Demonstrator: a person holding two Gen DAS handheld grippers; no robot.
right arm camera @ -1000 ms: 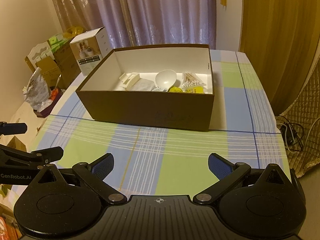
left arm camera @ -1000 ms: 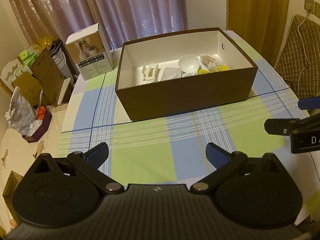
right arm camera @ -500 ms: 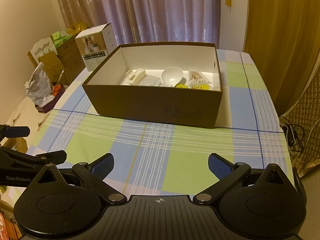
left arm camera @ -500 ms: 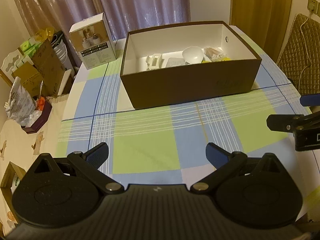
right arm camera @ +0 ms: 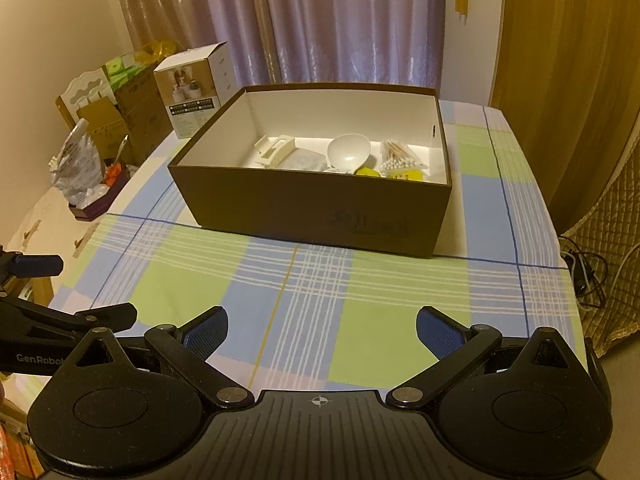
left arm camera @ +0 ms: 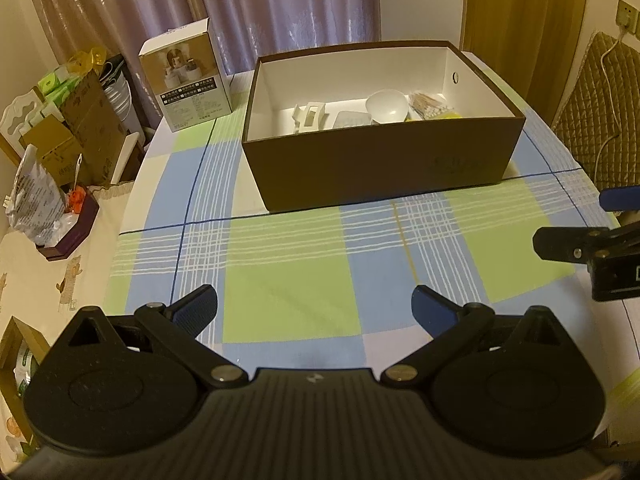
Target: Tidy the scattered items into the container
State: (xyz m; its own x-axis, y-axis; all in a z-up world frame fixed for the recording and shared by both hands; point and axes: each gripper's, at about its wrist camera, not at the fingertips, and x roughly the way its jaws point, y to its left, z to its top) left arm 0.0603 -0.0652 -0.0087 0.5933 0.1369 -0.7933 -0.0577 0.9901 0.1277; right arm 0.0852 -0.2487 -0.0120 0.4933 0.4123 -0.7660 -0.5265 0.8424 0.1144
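Both the left hand-held gripper [left arm camera: 315, 306] and right hand-held gripper [right arm camera: 322, 328] gape wide, empty, above the bench [left arm camera: 288, 280].

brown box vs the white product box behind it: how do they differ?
The brown box is low, wide and open-topped, holding items; the white product box is taller, narrower, with its contents unseen. The brown box is plain dark outside; the white product box carries a printed photo. Both stand on the checked tablecloth.
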